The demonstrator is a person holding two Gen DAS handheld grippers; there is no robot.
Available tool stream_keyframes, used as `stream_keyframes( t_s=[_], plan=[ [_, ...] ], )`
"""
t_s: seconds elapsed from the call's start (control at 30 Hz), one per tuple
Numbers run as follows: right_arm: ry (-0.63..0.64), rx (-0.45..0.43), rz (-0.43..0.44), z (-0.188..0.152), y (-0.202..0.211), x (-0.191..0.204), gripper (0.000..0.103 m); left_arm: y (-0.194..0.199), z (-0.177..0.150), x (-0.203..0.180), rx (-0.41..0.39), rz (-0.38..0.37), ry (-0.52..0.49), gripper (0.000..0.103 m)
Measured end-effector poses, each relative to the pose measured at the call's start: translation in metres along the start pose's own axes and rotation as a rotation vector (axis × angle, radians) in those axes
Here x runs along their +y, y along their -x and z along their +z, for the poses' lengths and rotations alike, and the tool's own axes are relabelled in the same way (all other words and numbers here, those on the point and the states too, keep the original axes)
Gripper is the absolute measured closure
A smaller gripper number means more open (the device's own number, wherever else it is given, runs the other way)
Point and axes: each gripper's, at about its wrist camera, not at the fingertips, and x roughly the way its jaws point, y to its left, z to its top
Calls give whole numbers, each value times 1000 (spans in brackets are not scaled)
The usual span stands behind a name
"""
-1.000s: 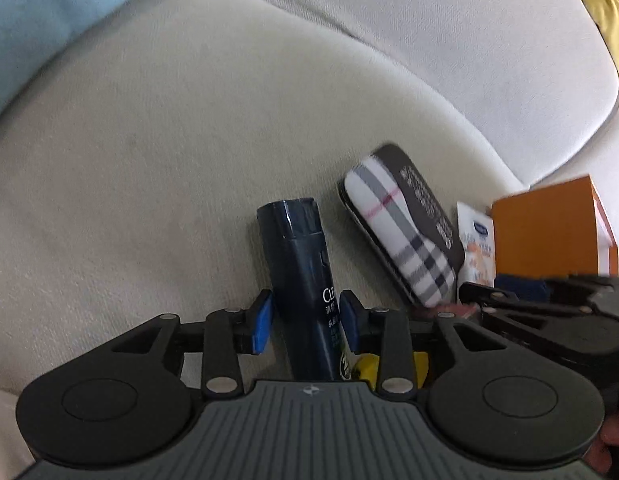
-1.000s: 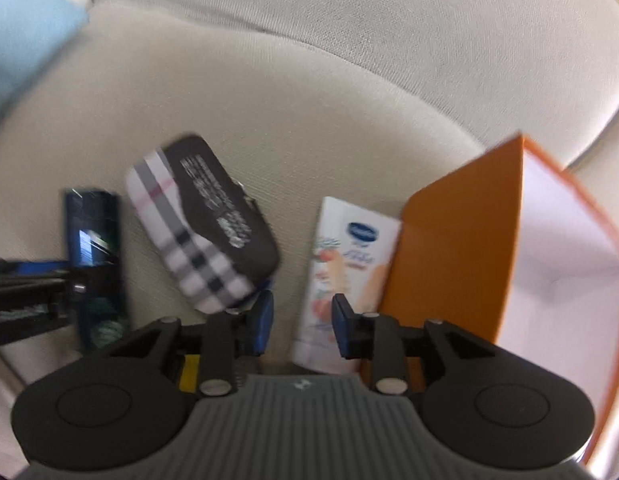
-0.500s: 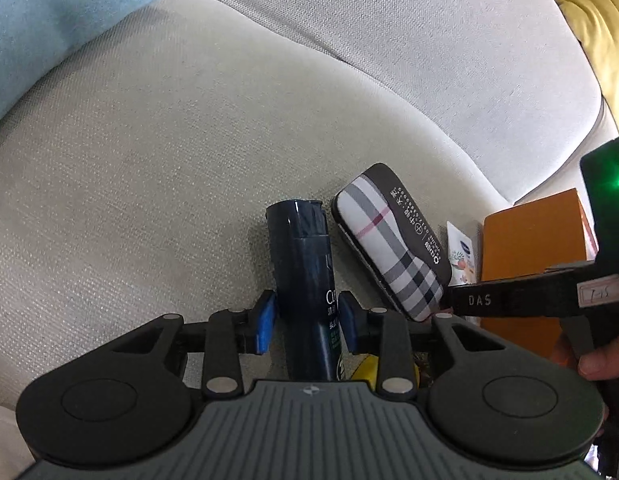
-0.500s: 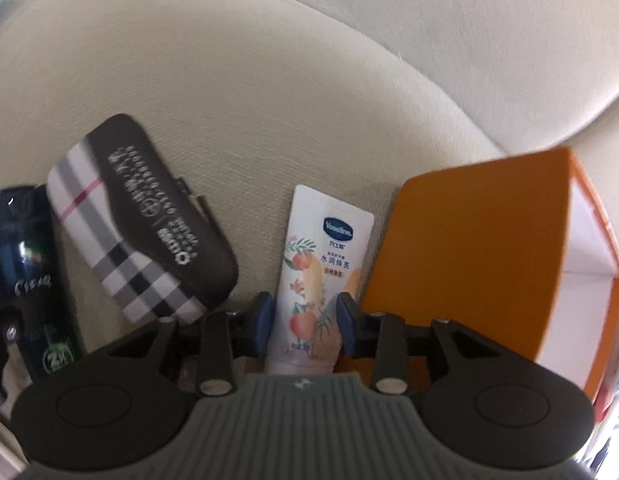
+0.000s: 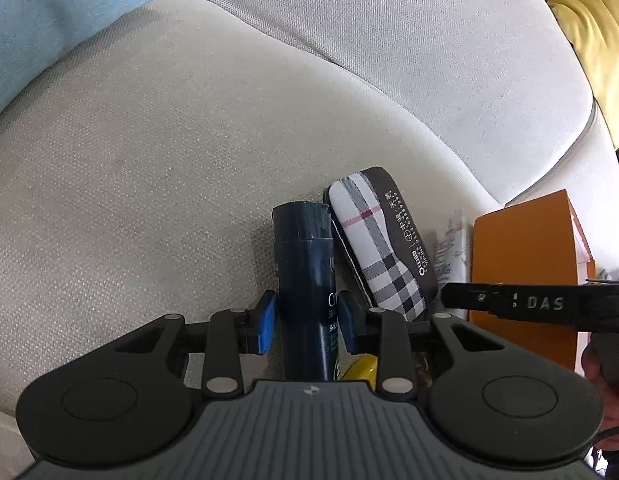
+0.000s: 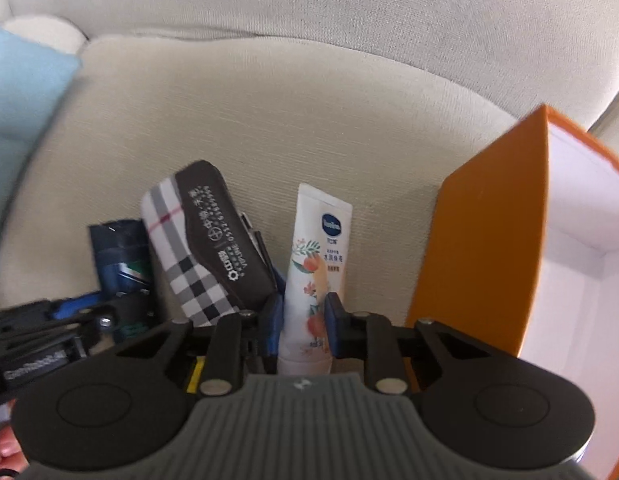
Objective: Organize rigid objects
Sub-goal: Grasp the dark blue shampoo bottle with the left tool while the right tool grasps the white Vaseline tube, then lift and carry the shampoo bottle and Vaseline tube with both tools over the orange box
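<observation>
Left hand-held gripper [image 5: 305,326]: blue pads straddle the dark navy bottle [image 5: 305,276] lying on the beige sofa seat [image 5: 149,160]; contact unclear. Right hand-held gripper [image 6: 303,322] has just been closing; pads pinch the white floral-print tube [image 6: 317,276]. Plaid case [image 6: 205,240] between bottle and tube; orange box [image 6: 489,248] right of the tube.

"DAS" reads in pale letters on the right claw's black arm [image 5: 541,304]; the dark bottle [image 5: 307,280] shows "C".
</observation>
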Motion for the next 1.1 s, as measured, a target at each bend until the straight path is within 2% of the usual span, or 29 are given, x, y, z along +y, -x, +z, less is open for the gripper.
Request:
stream_keyframes(
  t_s=[0.13, 0.2, 0.27, 0.33, 0.4, 0.47, 0.6, 0.73, 0.93, 1.1],
  plan=[
    [-17, -13, -1, -2, -3, 2, 77, -3, 0, 0, 6, 10, -4, 67],
    [3, -14, -32, -4, -6, 9, 68, -6, 0, 0, 7, 10, -3, 67],
    [13, -13, -53, 0, -16, 11, 63, -7, 0, 0, 5, 10, -2, 67],
    [17, -27, -61, -6, -6, 19, 64, -5, -2, 0, 0, 6, 0, 67],
    [18, -56, -46, -10, 2, 19, 77, -1, -4, -2, -10, 6, -5, 67],
    [38, -95, -48, -19, 11, 23, 81, 6, -1, -1, -27, 3, -14, 67],
    [19, -156, 11, -33, 26, 18, 83, 20, -8, -11, -75, 16, -59, 67],
    [-1, -261, 53, -50, 45, 13, 84, 35, -11, -16, -124, 22, -74, 68],
    [-21, -374, 132, -70, 76, 6, 85, 72, -20, -32, -198, 1, -132, 68],
    [-40, -452, 171, -89, 109, 1, 85, 97, -21, -64, -263, -31, -215, 68]
  ],
)
